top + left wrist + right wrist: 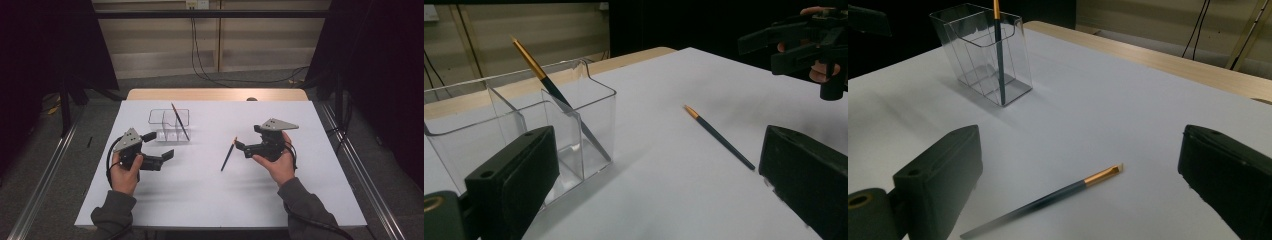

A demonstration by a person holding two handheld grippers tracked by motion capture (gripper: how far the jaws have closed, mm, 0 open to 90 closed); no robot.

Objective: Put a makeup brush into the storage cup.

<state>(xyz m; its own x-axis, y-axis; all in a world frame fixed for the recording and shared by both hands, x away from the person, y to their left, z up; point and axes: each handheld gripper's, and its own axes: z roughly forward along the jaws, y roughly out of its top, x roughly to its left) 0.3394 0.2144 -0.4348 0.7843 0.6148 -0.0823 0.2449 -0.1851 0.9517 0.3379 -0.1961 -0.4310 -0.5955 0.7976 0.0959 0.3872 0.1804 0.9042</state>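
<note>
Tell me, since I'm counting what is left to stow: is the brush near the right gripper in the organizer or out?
Out. The brush lies flat on the white table, apart from the clear organizer.

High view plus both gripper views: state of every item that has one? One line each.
clear organizer: upright on the table, one brush inside.
brush in the organizer: leaning, gold end up, tip down in a front compartment.
loose brush: flat on the table, untouched, in front of the right gripper.
left gripper: open, empty, beside the organizer.
right gripper: open, empty, near the loose brush.
</note>
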